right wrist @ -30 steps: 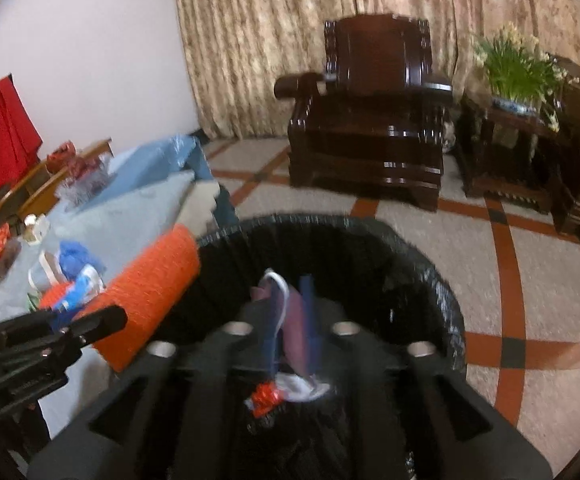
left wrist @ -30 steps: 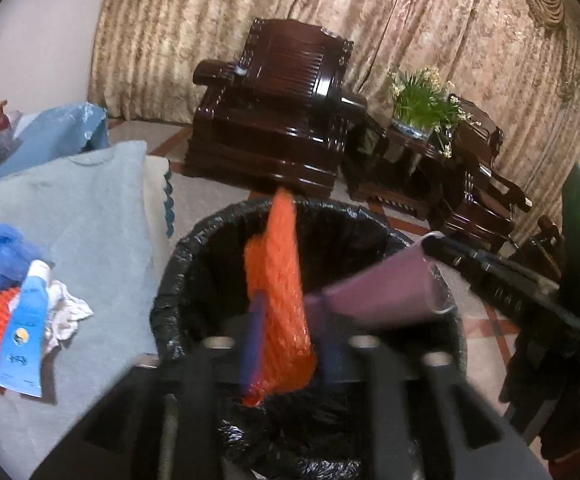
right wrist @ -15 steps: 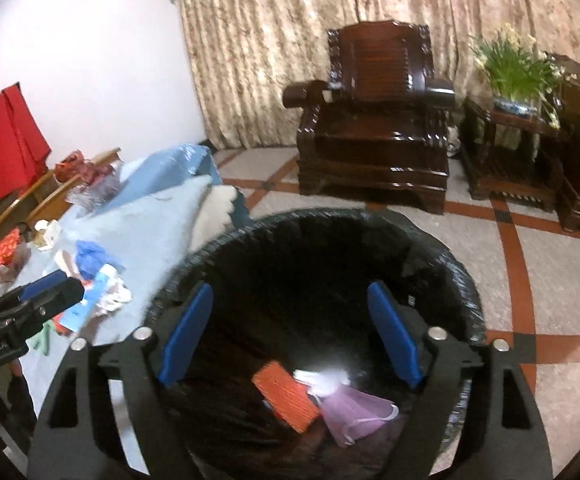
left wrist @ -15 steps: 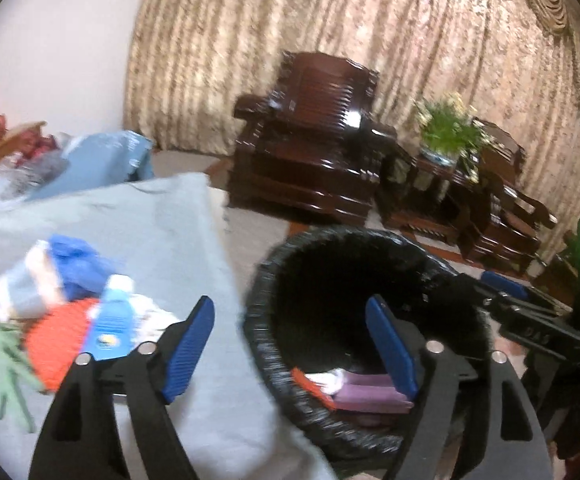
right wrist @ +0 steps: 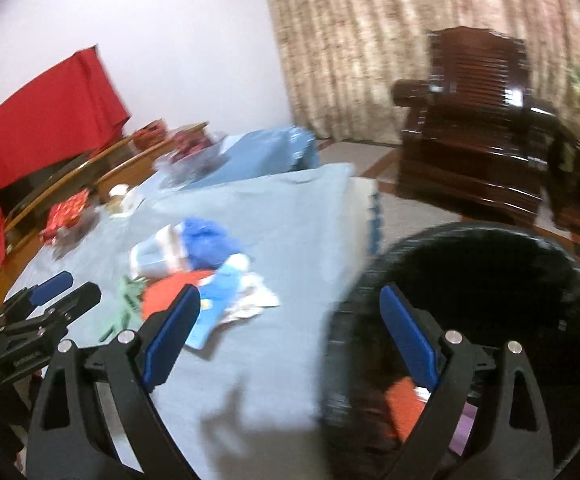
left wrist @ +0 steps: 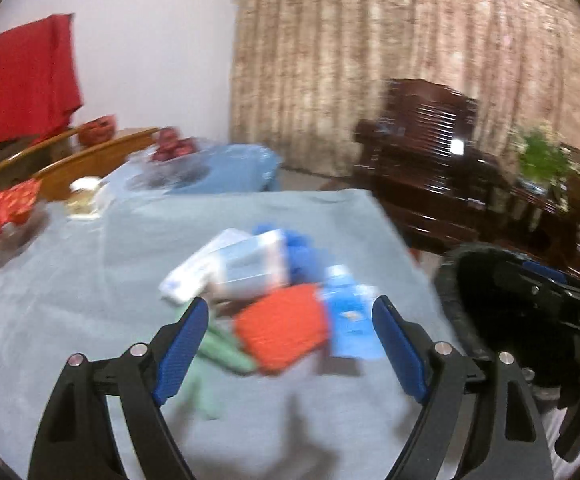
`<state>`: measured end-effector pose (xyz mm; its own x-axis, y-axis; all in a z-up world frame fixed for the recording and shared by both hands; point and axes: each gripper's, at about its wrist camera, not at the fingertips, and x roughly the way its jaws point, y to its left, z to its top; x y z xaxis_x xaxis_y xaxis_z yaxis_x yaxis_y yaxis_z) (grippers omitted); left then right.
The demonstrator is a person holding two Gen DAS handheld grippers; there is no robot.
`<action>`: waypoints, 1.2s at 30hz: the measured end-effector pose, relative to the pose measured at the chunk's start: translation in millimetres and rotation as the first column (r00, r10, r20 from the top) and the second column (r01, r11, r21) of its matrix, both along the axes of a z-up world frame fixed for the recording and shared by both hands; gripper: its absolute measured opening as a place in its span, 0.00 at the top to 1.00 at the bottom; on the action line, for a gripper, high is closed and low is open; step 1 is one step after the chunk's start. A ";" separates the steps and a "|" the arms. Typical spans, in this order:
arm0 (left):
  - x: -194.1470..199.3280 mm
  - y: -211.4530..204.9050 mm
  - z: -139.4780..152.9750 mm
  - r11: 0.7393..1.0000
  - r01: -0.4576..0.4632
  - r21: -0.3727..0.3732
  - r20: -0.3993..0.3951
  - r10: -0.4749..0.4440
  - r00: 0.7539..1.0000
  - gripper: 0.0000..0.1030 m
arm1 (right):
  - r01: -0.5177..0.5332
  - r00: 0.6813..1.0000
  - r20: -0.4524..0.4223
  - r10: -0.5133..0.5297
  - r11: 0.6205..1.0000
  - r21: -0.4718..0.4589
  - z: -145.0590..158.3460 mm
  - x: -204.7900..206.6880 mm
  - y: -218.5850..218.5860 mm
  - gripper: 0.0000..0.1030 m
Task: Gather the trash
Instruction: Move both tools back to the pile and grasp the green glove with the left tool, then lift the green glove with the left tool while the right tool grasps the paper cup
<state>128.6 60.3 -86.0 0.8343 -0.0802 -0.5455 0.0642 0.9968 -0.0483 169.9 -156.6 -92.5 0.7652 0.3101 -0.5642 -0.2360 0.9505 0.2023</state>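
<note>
The left gripper [left wrist: 290, 344] stands wide with its jaws opening, nothing between the blue pads [left wrist: 180, 346], above a table under a grey-blue cloth [left wrist: 70, 300]. Just past its tips, at twelve o'clock, lies the trash pile: an orange net [left wrist: 282, 330] nearest, a green scrap [left wrist: 222, 350] at its nine o'clock, a blue-and-white tube [left wrist: 348, 316] at its three o'clock, and beyond them a white pack [left wrist: 230, 264] against a blue bag [left wrist: 300, 250]. The pads touch none of it. The black-lined bin [left wrist: 456, 280] sits at three o'clock, off the table's edge, with the right gripper [left wrist: 550, 292] reaching in over it.

The right gripper [right wrist: 290, 334] is likewise wide and opening, and empty. Its left pad [right wrist: 170, 338] hangs over the cloth [right wrist: 270, 240], its right pad [right wrist: 410, 336] over the bin [right wrist: 570, 280]. Inside the bin, low at five o'clock, lie an orange piece [right wrist: 404, 402] and a purple piece [right wrist: 464, 428]. The pile sits at ten o'clock: tube [right wrist: 218, 292], net [right wrist: 166, 292], blue bag [right wrist: 206, 238], white pack [right wrist: 154, 254], green scrap [right wrist: 124, 300]. The left gripper [right wrist: 50, 300] shows at nine o'clock.

A second ago both grippers were clamped over the bin, the left on an orange net, the right on a purple item. Half a second ago they had let go, and those pieces lay in the bin. Now both views have swung from the bin toward the table and are blurred.
</note>
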 end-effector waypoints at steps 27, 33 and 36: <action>83.0 84.7 -92.6 0.985 -0.093 -0.144 -0.239 0.057 0.969 0.58 | -0.121 0.989 -0.088 0.115 0.991 -0.063 -44.6 58.6 91.9 0.20; 76.5 94.1 -90.4 0.976 -0.112 -0.186 -0.235 0.066 0.970 0.73 | -0.146 0.987 -0.073 0.142 0.988 -0.056 -41.0 65.9 108.3 0.20; 67.7 97.8 -80.7 0.976 -0.121 -0.183 -0.208 0.082 0.975 0.76 | -0.160 0.986 -0.064 0.157 0.986 -0.054 -39.0 69.2 116.6 0.20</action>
<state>196.3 158.1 -166.8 0.7201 -0.1207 -0.6833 -0.0672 0.9680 -0.2417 239.1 -40.0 -131.5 0.6738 0.3901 -0.6276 -0.3740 0.9125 0.1657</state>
